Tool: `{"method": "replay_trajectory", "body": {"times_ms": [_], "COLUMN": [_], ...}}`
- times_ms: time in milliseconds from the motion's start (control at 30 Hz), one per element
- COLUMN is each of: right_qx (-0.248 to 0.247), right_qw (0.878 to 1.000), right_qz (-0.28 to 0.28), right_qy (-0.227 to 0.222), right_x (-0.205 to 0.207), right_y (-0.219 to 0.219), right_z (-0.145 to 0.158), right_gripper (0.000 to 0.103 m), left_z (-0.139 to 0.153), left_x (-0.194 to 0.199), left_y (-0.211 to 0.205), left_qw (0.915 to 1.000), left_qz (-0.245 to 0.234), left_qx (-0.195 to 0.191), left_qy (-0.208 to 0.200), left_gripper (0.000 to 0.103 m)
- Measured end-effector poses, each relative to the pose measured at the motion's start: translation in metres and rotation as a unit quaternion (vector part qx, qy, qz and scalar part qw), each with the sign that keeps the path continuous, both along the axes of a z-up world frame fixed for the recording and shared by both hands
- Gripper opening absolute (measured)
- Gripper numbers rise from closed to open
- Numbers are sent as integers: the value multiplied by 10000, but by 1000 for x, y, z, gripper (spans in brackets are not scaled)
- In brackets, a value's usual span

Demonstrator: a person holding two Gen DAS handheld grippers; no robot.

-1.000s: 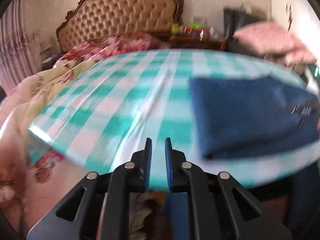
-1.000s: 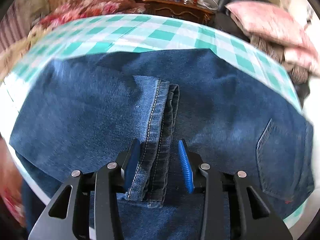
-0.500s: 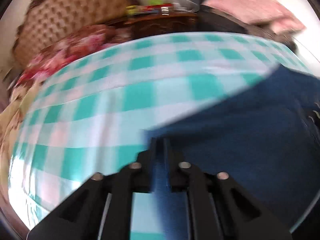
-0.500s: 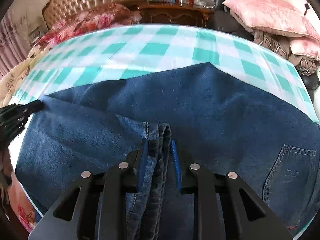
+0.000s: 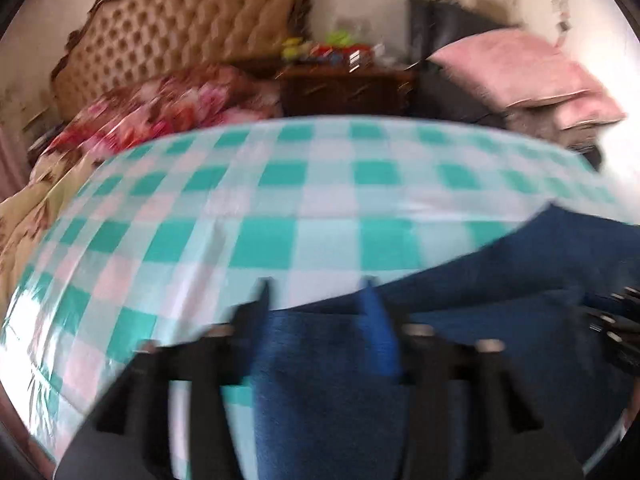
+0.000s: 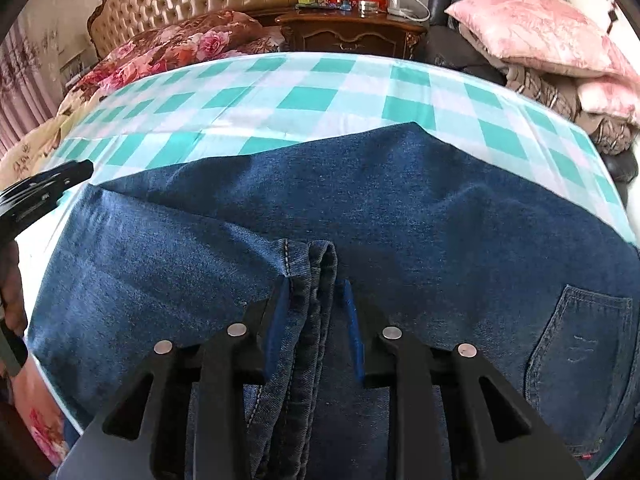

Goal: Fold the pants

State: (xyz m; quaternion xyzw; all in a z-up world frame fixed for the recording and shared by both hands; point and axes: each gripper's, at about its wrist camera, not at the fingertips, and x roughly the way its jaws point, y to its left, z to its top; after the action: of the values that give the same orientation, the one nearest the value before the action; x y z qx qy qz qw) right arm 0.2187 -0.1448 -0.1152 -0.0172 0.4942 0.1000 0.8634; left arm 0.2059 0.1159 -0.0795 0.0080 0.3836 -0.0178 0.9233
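Nearest, the right hand-held gripper (image 6: 314, 312) pinches the doubled hem (image 6: 308, 280) of the pants (image 6: 360, 200), which lie folded on the checked worktop (image 6: 304, 96). The left hand-held gripper (image 5: 316, 312) has just been opening and stands spread over the pants' left edge, pressing nothing. Judged mid-fold: next, grip that edge and carry both across
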Motion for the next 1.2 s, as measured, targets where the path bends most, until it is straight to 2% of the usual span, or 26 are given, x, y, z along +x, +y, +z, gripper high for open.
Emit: {"method": "replay_trajectory", "body": {"times_ms": [67, 100, 167, 233, 267, 300, 367, 433, 467, 533, 600, 667, 767, 833, 900, 933, 1000, 1033, 1100, 1200], "right_qx": [57, 77, 140, -66, -174, -346, -648, -581, -411, -190, 142, 61, -252, -462, -766, -646, -249, -282, -595, -628], "right_qw": [9996, 9993, 9990, 9980, 9975, 9968, 9970, 9977, 9989, 9994, 9983, 9967, 9889, 9806, 9768, 9786, 9834, 9838, 9813, 9788], "right_qz": [-196, -215, -59, 300, 389, 484, 352, 245, 160, -60, -131, -371, -1154, -1719, -1935, -1913, -1753, -1706, -1619, -1552], "right_qy": [-181, -309, -409, -547, -565, -528, -230, -236, -173, -294, -558, -717, -896, -823, -509, -393, -401, -471, -849, -1179], "right_x": [-4, -6, -7, -6, -4, 0, 12, 13, 10, -1, -24, -42, -70, -84, -87, -90, -96, -97, -94, -66], "right_y": [-6, -5, 4, 30, 37, 47, 49, 35, 25, 6, -20, -47, -114, -167, -196, -213, -226, -225, -220, -227], "right_z": [12, 20, 29, 32, 30, 24, 5, 1, 4, 17, 34, 40, 40, 32, 16, 6, 13, 20, 43, 66], "right_gripper": [25, 26, 26, 26, 26, 26, 25, 25, 30, 31, 34, 35, 35, 36, 37, 38, 37, 37, 47, 48], "left_z": [7, 9, 7, -1, -4, -11, -24, -36, -38, -33, -23, -14, -20, -34, -41, -41, -38, -34, -25, -20], "left_x": [-19, -27, -34, -33, -33, -31, -27, -22, -24, -33, -42, -58, -80, -85, -87, -87, -87, -89, -94, -98], "left_y": [-2, -3, -8, -14, -22, -29, -30, -15, -1, 15, 11, -3, -27, -37, -41, -43, -45, -45, -48, -48], "left_qw": [9997, 9994, 9984, 9963, 9959, 9962, 9954, 9945, 9925, 9908, 9938, 9970, 9977, 9973, 9977, 9980, 9980, 9978, 9983, 9978], "left_qz": [6, -50, -75, -121, -135, -66, 44, 452, 763, 983, 857, 513, 73, 72, 145, 151, 268, 335, 322, 338], "left_qx": [-146, -300, -563, -811, -808, -711, -660, -380, -306, -328, -157, -278, -466, -377, -294, -212, -80, -101, -99, -245], "left_qy": [-220, -192, -13, 262, 379, 504, 687, 871, 904, 865, 687, 515, 478, 626, 598, 572, 575, 558, 480, 508], "left_gripper": [62, 65, 65, 48, 33, 30, 29, 24, 20, 20, 20, 21, 22, 22, 23, 24, 24, 24, 24, 24]}}
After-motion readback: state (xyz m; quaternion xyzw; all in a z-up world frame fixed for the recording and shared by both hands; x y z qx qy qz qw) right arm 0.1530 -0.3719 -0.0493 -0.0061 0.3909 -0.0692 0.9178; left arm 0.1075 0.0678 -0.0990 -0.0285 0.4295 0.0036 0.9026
